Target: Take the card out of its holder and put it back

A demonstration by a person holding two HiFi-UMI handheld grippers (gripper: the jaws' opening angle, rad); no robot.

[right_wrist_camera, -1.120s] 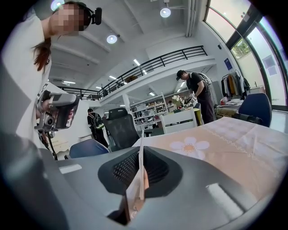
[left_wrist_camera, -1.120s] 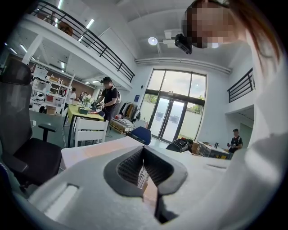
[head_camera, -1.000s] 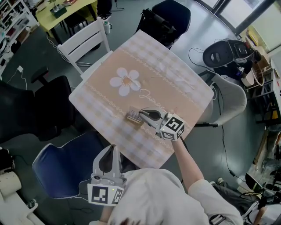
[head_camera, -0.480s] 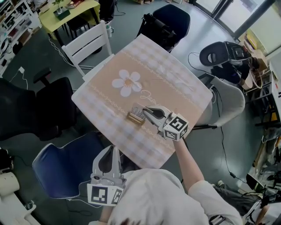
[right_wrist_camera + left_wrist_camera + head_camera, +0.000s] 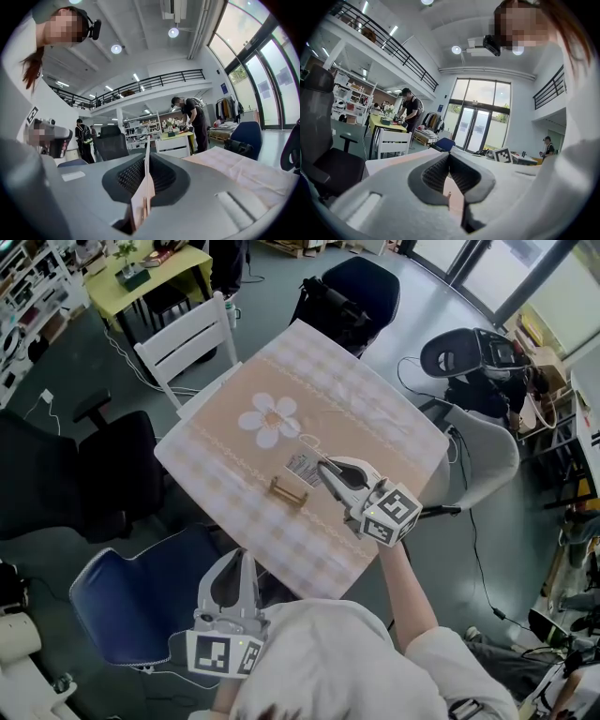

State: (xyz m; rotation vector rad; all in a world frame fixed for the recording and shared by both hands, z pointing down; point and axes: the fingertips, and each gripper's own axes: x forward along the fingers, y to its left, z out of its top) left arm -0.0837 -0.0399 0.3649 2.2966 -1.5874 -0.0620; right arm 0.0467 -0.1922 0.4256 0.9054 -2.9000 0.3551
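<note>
Checked-cloth table [image 5: 356,399] ringed by white chair [image 5: 187,334], black office chair [image 5: 66,474] and blue chair [image 5: 131,596] on grey floor [image 5: 272,282]; tall windows [image 5: 480,112], round ceiling lamps [image 5: 458,49].

The tabletop [image 5: 225,432] is peach with pale checked borders and a white flower [image 5: 268,418]. The holder [image 5: 288,490] is tan, the card [image 5: 302,467] pale.

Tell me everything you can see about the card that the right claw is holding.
The card is small, thin and pale, with grey print on its face. The right claw is shut on one edge; in the right gripper view it stands edge-on, upright between the pads, like stiff paper. It is out of the wooden holder, held above the tablecloth, touched only by the claw.
</note>
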